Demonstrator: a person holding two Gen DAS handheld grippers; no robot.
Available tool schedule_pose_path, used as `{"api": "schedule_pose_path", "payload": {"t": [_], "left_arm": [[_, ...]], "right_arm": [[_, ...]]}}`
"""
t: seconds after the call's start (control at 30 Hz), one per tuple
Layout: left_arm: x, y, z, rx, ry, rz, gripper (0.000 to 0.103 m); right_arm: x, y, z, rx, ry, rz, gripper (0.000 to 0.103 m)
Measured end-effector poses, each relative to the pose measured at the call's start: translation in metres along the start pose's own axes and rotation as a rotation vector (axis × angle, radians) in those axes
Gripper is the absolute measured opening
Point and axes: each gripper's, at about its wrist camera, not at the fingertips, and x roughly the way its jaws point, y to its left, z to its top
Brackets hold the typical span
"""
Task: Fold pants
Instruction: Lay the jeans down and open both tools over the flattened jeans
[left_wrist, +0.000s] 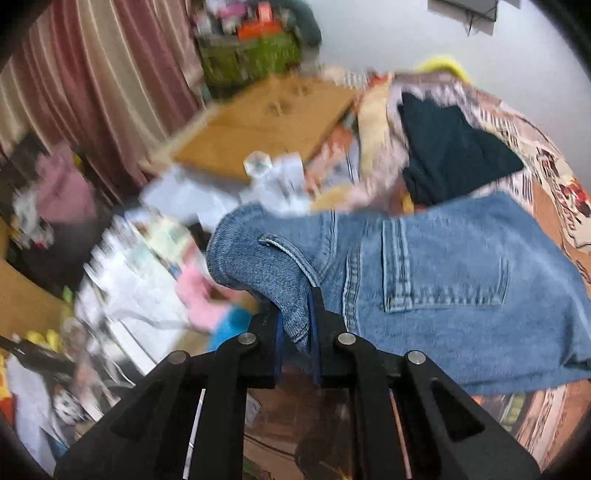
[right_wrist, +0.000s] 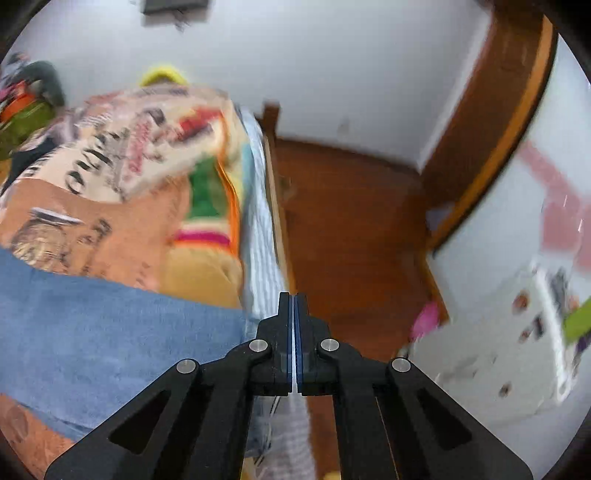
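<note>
The left gripper (left_wrist: 296, 314) clamps the jeans (left_wrist: 443, 280) waistband for lifting; the right gripper (right_wrist: 294, 314), jeans at its 9 o'clock, is fully closed, apparently empty.

Printed bedspread (right_wrist: 110, 155), dark garment (left_wrist: 450, 155), wood board (left_wrist: 266, 122), curtain (left_wrist: 92, 85), wood floor (right_wrist: 351, 229), misc. clutter.

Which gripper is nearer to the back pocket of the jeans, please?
Left. The left gripper is clamped on the jeans beside the back pocket; the right gripper is shut, empty, past the denim's edge.
</note>
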Motion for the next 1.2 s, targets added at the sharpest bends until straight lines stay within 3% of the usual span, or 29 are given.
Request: {"api": "schedule_pose_path", "payload": {"t": [0.07, 0.13, 0.3, 0.4, 0.47, 0.53, 0.57, 0.7, 0.8, 0.83, 0.93, 1.07, 1.2], "left_arm": [[0.029, 0.006, -0.014, -0.012, 0.092, -0.016, 0.013], [0.045, 0.008, -0.024, -0.014, 0.12, -0.038, 0.014], [0.042, -0.005, -0.026, 0.059, 0.094, 0.017, 0.015], [0.031, -0.008, -0.026, 0.102, 0.083, 0.036, 0.018], [0.019, -0.003, -0.026, 0.088, 0.077, 0.017, 0.026], [0.007, 0.002, -0.023, 0.076, 0.058, 0.005, 0.044], [0.0, 0.003, -0.021, 0.077, 0.033, -0.003, 0.048], [-0.031, -0.002, -0.007, 0.124, -0.053, -0.027, 0.069], [-0.047, -0.014, 0.01, 0.145, -0.103, -0.107, 0.08], [-0.05, -0.023, 0.017, 0.149, -0.116, -0.153, 0.085], [-0.047, -0.048, 0.032, 0.159, -0.118, -0.244, 0.089], [-0.027, -0.102, 0.039, 0.218, -0.048, -0.333, 0.089], [0.001, -0.148, 0.029, 0.316, 0.032, -0.346, 0.089]], "right_arm": [[0.017, -0.005, -0.011, 0.039, 0.059, 0.028, 0.001], [0.017, 0.003, -0.018, 0.031, 0.069, 0.072, 0.001], [-0.014, 0.045, -0.008, -0.049, 0.024, 0.178, 0.002], [-0.039, 0.077, 0.005, -0.085, -0.02, 0.267, 0.009], [-0.055, 0.102, 0.012, -0.107, -0.05, 0.341, 0.024], [-0.069, 0.133, 0.017, -0.137, -0.072, 0.408, 0.039], [-0.073, 0.147, 0.016, -0.151, -0.082, 0.436, 0.044], [-0.097, 0.213, 0.015, -0.249, -0.101, 0.551, 0.044], [-0.114, 0.258, 0.012, -0.317, -0.105, 0.626, 0.054], [-0.121, 0.275, 0.01, -0.335, -0.11, 0.66, 0.061], [-0.133, 0.311, 0.007, -0.355, -0.112, 0.723, 0.07], [-0.131, 0.352, 0.007, -0.35, -0.068, 0.777, 0.072], [-0.113, 0.387, 0.0, -0.376, 0.012, 0.77, 0.072]]}}
